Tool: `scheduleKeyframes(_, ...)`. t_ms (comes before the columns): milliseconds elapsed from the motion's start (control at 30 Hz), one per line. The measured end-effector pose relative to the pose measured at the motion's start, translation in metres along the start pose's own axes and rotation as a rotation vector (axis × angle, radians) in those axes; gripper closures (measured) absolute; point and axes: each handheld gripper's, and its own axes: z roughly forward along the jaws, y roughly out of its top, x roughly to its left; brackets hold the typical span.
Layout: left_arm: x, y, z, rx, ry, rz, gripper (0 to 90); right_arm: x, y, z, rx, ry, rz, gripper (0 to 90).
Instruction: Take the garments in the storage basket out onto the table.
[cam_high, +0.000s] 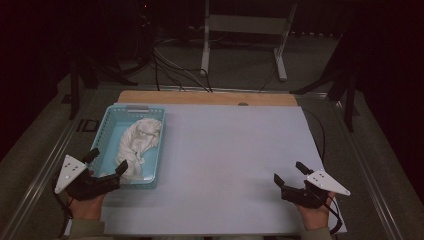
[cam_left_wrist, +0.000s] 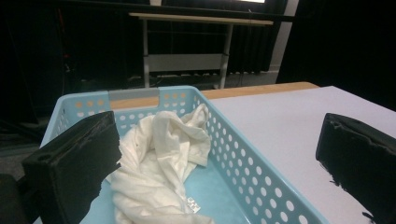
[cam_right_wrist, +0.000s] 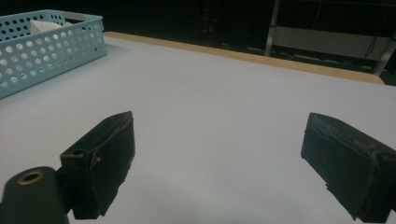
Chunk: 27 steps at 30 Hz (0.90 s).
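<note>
Our left tool (cam_high: 106, 162) hangs wide and empty at the near end of the basket (cam_high: 111, 125), white cloth (cam_high: 138, 145) just ahead; our right tool (cam_high: 289, 172) gapes wide over bare counter (cam_high: 230, 160).

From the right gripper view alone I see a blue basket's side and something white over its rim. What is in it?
Observer: A crumpled white cloth, lying loose in the blue basket.
Operator: Where is the left gripper?
Observer: The left gripper is at the basket's near end, jaws wide apart, nothing between them.
Operator: Is it touching the cloth?
Observer: In the left gripper view one jaw overlaps the cloth's edge; contact cannot be told.
</note>
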Motion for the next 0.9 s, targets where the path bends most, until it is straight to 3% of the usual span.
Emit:
scheduleKeyframes(533,0.003,0.001,0.001,0.006,0.023,-0.015,0.0,-0.002,-0.001,-0.002,-0.022,-0.009,0.019,9.9)
scheduleKeyframes(900,0.006,0.011,0.007,0.001,-0.005,-0.049,0.0,-0.002,-0.002,-0.001,-0.019,-0.019,0.019,9.9)
